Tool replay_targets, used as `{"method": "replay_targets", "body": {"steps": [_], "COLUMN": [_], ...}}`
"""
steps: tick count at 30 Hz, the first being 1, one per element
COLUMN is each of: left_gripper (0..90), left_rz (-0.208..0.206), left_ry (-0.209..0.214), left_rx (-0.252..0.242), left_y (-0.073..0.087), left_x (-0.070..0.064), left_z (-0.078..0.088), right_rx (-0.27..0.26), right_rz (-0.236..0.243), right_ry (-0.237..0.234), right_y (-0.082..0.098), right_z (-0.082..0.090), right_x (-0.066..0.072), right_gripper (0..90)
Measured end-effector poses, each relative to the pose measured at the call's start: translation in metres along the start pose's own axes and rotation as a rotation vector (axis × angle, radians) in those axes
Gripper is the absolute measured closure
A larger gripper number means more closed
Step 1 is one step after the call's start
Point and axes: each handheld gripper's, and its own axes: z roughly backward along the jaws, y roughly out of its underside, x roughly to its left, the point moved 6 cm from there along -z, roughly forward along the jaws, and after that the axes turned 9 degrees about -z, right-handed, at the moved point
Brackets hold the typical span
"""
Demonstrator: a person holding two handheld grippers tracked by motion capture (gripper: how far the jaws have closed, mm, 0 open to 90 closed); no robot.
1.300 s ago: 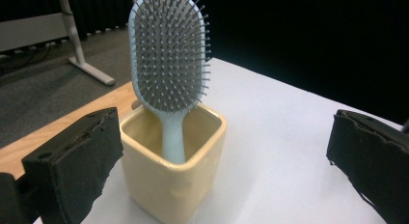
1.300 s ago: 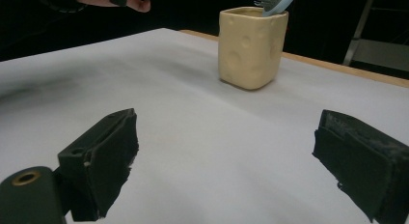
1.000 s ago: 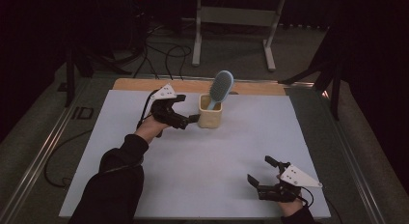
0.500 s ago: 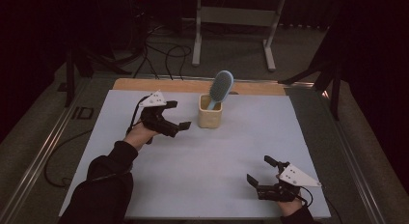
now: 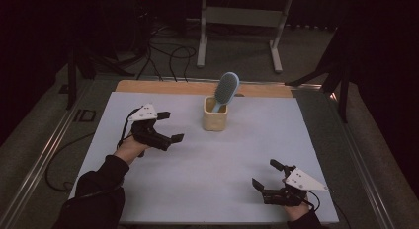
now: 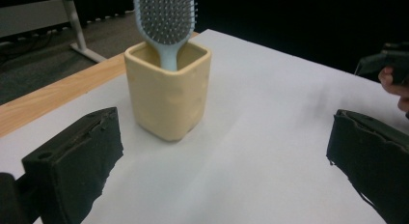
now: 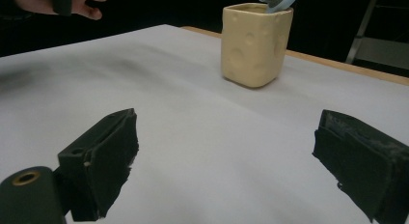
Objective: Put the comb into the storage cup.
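A pale yellow square cup [image 5: 215,119] stands near the back middle of the white table top [image 5: 212,160]. A light blue hairbrush [image 5: 226,89] stands in it, handle down and bristle head up. My left gripper [image 5: 171,126] hovers open to the left of the cup, nothing between its jaws. In the left gripper view the cup [image 6: 168,91] and hairbrush [image 6: 165,16] lie ahead between the two black pads [image 6: 77,161]. My right gripper [image 5: 267,174] rests open near the front right edge, empty. The right gripper view shows the cup [image 7: 255,43] far ahead.
A wooden strip [image 5: 163,87] runs along the table's far edge. Beyond it stand a metal frame [image 5: 242,21] and cables on the dark floor. A metal rail [image 5: 44,155] lines the table's left side. A broad stretch of white surface lies between the two grippers.
My left gripper has drawn back from beside the cup, moving left and toward the person. The right gripper has stayed in place. The brush still stands in the cup.
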Motion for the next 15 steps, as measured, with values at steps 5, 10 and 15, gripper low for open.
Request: {"method": "replay_targets", "body": {"steps": [5, 10, 15], "left_gripper": [0.0, 0.0, 0.0], "left_rz": [0.009, 0.019, 0.02], "left_ry": [-0.017, -0.041, -0.058], "left_rx": [0.004, 0.021, 0.028], "left_y": [0.013, 0.028, 0.038], "left_x": [-0.003, -0.005, -0.01], "left_z": [0.015, 0.03, 0.045], "right_rx": [0.005, 0.006, 0.007], "right_rz": [0.001, 0.004, 0.006], "right_ry": [0.002, -0.001, 0.002], "right_y": [0.0, 0.0, 0.0], "right_z": [-0.001, -0.001, -0.002], "right_x": [0.0, 0.001, 0.001], "right_gripper": [8.1, 8.1, 8.1]}}
